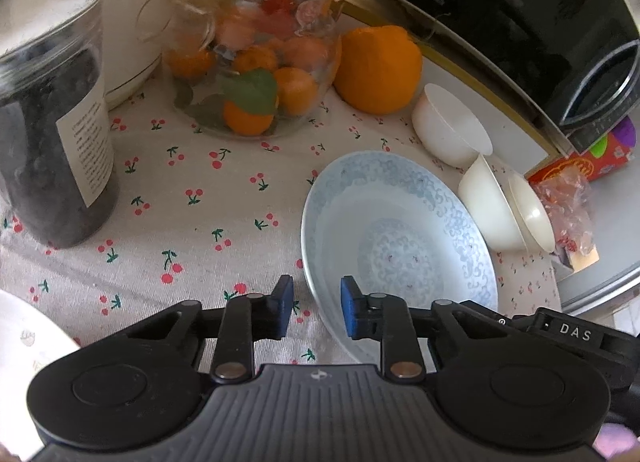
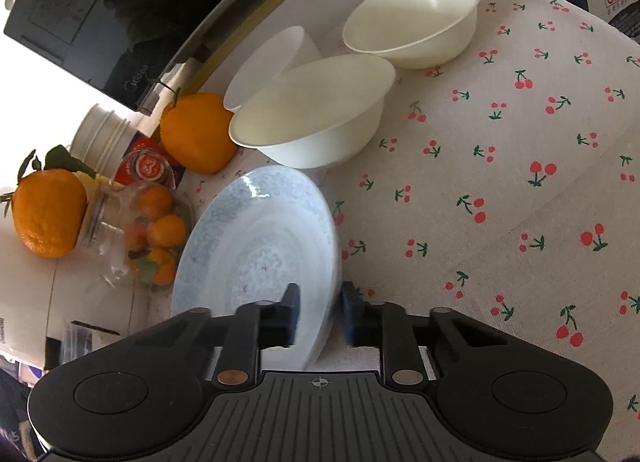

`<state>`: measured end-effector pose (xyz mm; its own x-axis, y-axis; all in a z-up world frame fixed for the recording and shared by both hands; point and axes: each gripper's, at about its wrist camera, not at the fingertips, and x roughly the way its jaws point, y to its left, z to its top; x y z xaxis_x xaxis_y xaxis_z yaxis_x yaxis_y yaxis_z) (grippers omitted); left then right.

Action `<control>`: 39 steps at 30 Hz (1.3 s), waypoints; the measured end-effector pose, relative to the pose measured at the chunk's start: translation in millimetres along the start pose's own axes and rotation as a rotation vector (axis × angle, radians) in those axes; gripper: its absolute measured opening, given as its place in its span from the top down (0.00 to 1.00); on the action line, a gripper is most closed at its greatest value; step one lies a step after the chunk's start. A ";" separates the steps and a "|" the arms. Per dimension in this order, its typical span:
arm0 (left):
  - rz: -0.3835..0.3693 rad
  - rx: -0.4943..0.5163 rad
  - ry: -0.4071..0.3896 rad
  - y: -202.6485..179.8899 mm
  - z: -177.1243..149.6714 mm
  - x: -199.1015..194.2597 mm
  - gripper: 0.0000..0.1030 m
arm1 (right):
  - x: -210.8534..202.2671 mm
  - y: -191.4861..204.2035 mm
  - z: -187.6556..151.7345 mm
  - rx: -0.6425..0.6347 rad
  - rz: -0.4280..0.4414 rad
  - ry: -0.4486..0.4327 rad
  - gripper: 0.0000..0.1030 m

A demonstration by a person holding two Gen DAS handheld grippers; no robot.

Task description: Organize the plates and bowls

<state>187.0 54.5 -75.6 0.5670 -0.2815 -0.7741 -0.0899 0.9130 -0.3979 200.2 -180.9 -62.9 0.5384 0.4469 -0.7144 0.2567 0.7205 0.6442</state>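
Observation:
A pale blue patterned plate [image 1: 400, 230] lies on the cherry-print cloth [image 1: 192, 198]. My left gripper [image 1: 316, 302] straddles its near rim, one blue pad outside and one over the plate's inside, closed on the rim. In the right wrist view the same blue plate [image 2: 256, 246] has its other rim between the narrow jaws of my right gripper [image 2: 320, 310]. Three white bowls stand behind the plate: one bowl [image 1: 452, 126] alone, two more bowls [image 1: 492, 210] overlapping. In the right wrist view they show as a near bowl [image 2: 316, 122], a far bowl [image 2: 416, 22] and a translucent one [image 2: 272, 62].
A dark jar [image 1: 52, 122] stands at the left, with a glass jar of small oranges [image 1: 256, 62] and a large orange [image 1: 376, 70] behind the plate. A black appliance [image 1: 520, 22] fills the back right. A white plate's edge [image 1: 24, 342] shows at the lower left.

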 end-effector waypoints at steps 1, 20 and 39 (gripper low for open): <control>-0.002 0.013 -0.002 -1.3 -0.6 -0.6 0.83 | -0.5 0.2 -0.3 -0.006 -0.004 -0.002 0.84; 0.001 0.214 0.045 -8.1 -22.9 -25.9 0.84 | -30.6 19.3 -18.1 -0.151 -0.065 0.054 0.86; -0.039 0.327 0.114 -37.2 -49.5 -20.2 0.83 | -47.3 -5.9 -15.2 -0.063 -0.208 0.116 0.86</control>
<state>138.3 11.6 -69.5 0.4681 -0.3328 -0.8186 0.2080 0.9419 -0.2640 161.1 -198.3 -37.1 0.3827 0.3410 -0.8586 0.2996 0.8333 0.4645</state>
